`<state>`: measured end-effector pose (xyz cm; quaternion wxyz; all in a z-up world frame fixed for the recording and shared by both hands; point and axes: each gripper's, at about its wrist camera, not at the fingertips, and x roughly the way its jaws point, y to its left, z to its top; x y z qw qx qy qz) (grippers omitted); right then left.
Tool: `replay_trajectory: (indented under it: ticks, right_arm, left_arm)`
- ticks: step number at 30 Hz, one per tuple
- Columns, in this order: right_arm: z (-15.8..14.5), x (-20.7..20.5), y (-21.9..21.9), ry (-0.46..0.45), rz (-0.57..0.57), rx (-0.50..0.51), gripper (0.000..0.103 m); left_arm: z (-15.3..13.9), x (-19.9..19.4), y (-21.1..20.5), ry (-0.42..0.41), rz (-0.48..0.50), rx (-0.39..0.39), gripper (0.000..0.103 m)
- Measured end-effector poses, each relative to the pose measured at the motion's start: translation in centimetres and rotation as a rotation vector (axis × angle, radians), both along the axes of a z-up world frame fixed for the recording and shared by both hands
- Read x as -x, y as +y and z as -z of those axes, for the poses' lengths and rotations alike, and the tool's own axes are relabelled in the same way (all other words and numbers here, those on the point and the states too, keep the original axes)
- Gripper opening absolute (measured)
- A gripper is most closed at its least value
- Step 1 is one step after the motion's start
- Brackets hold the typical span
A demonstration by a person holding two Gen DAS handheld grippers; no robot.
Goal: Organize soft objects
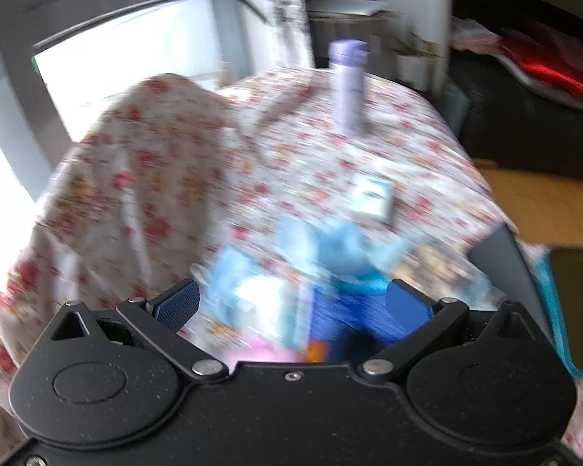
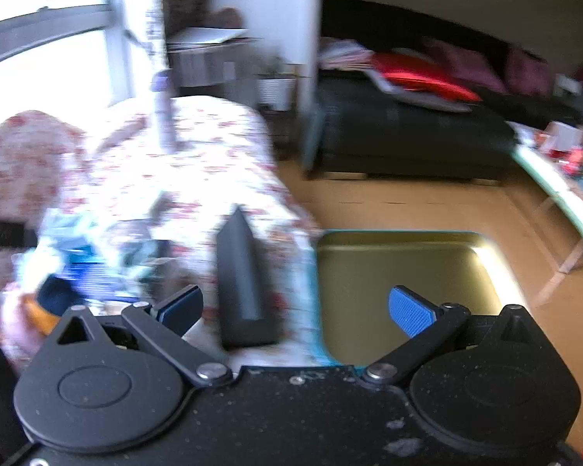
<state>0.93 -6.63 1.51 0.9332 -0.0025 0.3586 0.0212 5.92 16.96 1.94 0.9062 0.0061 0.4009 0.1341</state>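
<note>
Both views are smeared by motion blur, so fine detail is lost. In the left wrist view, the left gripper (image 1: 293, 306) hangs over a table covered by a white cloth with red flowers (image 1: 198, 178), its blue-padded jaws spread wide with nothing clamped between them. Just ahead of the fingers, at about 12 o'clock from the jaw gap, lies a heap of soft light-blue fabric pieces (image 1: 322, 252), with a white patch and a dark blue ribbed item (image 1: 346, 314) mixed in at its near edge; what each piece is cannot be told. Beyond the heap, toward 1 o'clock, sits a small white and pale-blue packet (image 1: 371, 196), and farther off a tall lilac bottle (image 1: 349, 77) stands upright.

In the right wrist view, the right gripper (image 2: 295, 310) also has its jaws wide apart and empty. A dark grey oblong block (image 2: 243, 275) lies on the cloth just ahead of its left finger. At 1 o'clock, beside the table edge, an open olive-green bin with a teal rim (image 2: 408, 268) stands on the wooden floor (image 2: 408, 202). The blue fabric heap shows at 10 o'clock.
</note>
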Motion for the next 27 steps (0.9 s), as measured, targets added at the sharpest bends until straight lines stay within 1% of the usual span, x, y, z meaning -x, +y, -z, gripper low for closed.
replay_trajectory:
  ticks: [2, 4, 7, 8, 11, 12, 15, 16, 18, 21, 25, 27]
  right_arm:
    - [-0.1, -0.5, 1.2, -0.005, -0.050, -0.028, 0.102]
    - [0.1, -1.3, 2.6, 0.013, -0.102, -0.044, 0.102]
    - [0.7, -2.4, 4.5, 0.039, -0.150, -0.054, 0.102]
    - [0.9, -2.5, 5.0, 0.046, -0.163, -0.055, 0.102]
    - [1.7, -3.6, 6.4, 0.061, -0.200, -0.050, 0.102]
    - [1.8, -3.9, 6.7, 0.058, -0.209, -0.044, 0.102]
    - [2.5, -5.5, 8.0, 0.060, -0.243, -0.023, 0.102]
    - [2.6, -6.0, 8.3, 0.060, -0.252, -0.021, 0.102]
    - [2.8, -7.1, 9.0, 0.070, -0.271, -0.022, 0.102]
    - [3.5, -8.9, 10.1, 0.094, -0.295, -0.030, 0.102]
    - [4.6, -10.8, 11.6, 0.117, -0.326, -0.021, 0.102]
    - [5.2, -11.4, 12.1, 0.131, -0.333, -0.013, 0.102]
  left_arm:
    - [0.4, -0.9, 1.6, 0.011, -0.020, 0.000, 0.099]
    - [1.1, -1.7, 2.7, 0.034, -0.013, -0.012, 0.099]
    - [2.5, -2.7, 3.4, 0.071, 0.004, -0.042, 0.099]
    - [3.0, -3.1, 3.7, 0.089, 0.014, -0.035, 0.099]
    - [4.4, -4.1, 4.8, 0.123, 0.036, 0.036, 0.099]
    - [4.9, -4.2, 5.0, 0.129, 0.043, 0.047, 0.099]
    - [6.1, -4.5, 5.4, 0.129, 0.060, 0.031, 0.099]
    - [6.4, -4.5, 5.5, 0.122, 0.066, 0.037, 0.099]
    - [6.4, -4.4, 5.9, 0.093, 0.078, 0.090, 0.099]
    - [6.4, -4.3, 6.9, 0.038, 0.064, 0.164, 0.099]
    - [7.3, -4.8, 8.3, 0.048, 0.026, 0.243, 0.099]
    - [7.6, -5.0, 8.4, 0.052, 0.014, 0.249, 0.099]
